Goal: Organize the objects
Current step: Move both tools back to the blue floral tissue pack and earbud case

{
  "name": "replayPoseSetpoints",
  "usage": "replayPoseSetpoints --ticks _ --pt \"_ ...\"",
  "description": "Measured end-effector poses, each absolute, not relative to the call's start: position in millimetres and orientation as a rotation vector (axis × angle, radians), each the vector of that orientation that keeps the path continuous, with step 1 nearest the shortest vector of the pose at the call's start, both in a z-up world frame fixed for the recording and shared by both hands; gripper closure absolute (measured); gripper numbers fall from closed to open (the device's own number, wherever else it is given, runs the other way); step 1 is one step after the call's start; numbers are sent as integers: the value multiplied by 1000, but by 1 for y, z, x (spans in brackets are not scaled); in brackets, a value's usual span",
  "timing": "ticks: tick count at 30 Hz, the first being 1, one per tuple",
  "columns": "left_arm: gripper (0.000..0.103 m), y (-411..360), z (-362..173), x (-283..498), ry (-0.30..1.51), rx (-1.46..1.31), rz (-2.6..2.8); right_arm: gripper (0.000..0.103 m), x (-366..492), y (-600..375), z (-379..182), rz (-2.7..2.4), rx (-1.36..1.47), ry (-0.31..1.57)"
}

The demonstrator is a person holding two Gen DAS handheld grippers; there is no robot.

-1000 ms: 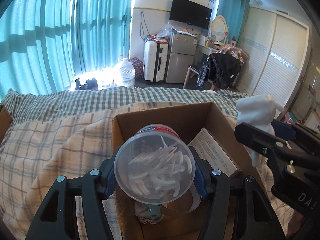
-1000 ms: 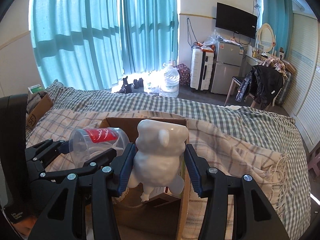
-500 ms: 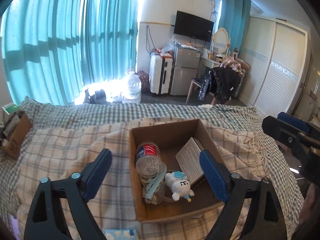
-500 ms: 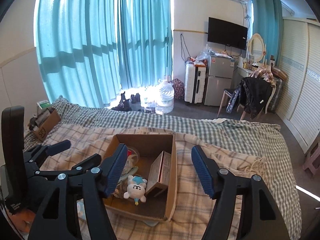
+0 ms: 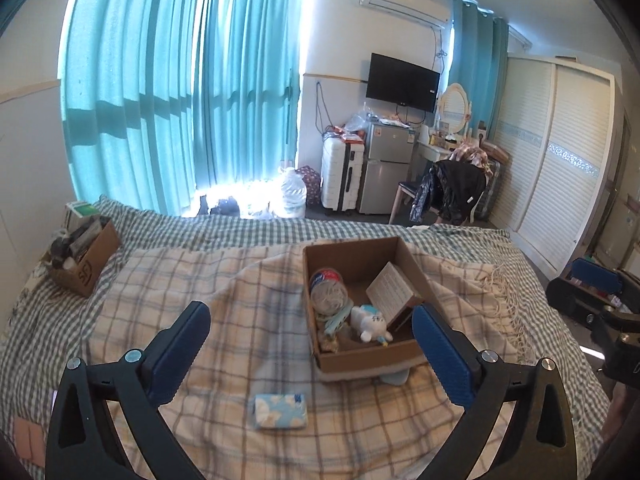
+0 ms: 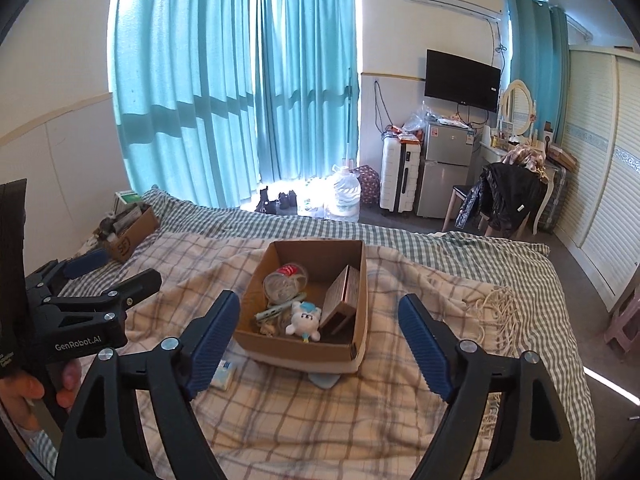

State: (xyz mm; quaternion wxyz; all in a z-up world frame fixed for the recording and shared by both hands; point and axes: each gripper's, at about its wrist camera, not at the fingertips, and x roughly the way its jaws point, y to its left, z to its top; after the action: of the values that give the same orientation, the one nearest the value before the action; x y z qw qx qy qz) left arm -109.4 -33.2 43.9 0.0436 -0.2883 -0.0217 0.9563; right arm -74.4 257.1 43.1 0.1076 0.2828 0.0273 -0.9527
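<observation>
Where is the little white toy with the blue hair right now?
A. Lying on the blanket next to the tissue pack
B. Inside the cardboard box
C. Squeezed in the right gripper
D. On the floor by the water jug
B: the white toy lies inside the cardboard box, next to the clear jar.

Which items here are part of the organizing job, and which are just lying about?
Job: cardboard box, clear tub, white plush toy, small carton, tissue pack.
Lying about: second box, suitcase, fridge, water jug.
</observation>
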Motion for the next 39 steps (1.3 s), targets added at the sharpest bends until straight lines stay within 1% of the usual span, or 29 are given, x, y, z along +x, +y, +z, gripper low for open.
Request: replayPoseSetpoints --ticks 3,8,10,15,20,25,28,32,39 --pt "0 -42 34 -97 -61 -893 2947 12 -59 254 37 -2812 836 101" --pt "0 -59 9 -86 -19 -915 2979 7 -50 248 16 -2809 871 174" --pt "0 -65 -6 -86 -10 -947 2976 5 -53 246 3 -2805 885 176" --pt "0 -77 -43 -97 -69 -1033 2978 5 -78 242 -42 -2769 975 102" --pt "0 -76 -90 -116 -60 -1151 2972 5 -105 234 -92 -2764 1073 192" --pt "0 -66 -133 -134 -56 -1234 2944 5 -127 246 -140 -2795 1162 124" --pt "0 -57 -160 -140 -21 -1295 2913 5 -128 256 -167 -2827 1230 66" --pt "0 -52 -178 -146 -35 -1340 2860 5 -137 264 -177 -2794 1264 -2" --pt "0 -47 -204 -170 -53 -1422 2810 5 -161 255 -200 -2735 1359 14"
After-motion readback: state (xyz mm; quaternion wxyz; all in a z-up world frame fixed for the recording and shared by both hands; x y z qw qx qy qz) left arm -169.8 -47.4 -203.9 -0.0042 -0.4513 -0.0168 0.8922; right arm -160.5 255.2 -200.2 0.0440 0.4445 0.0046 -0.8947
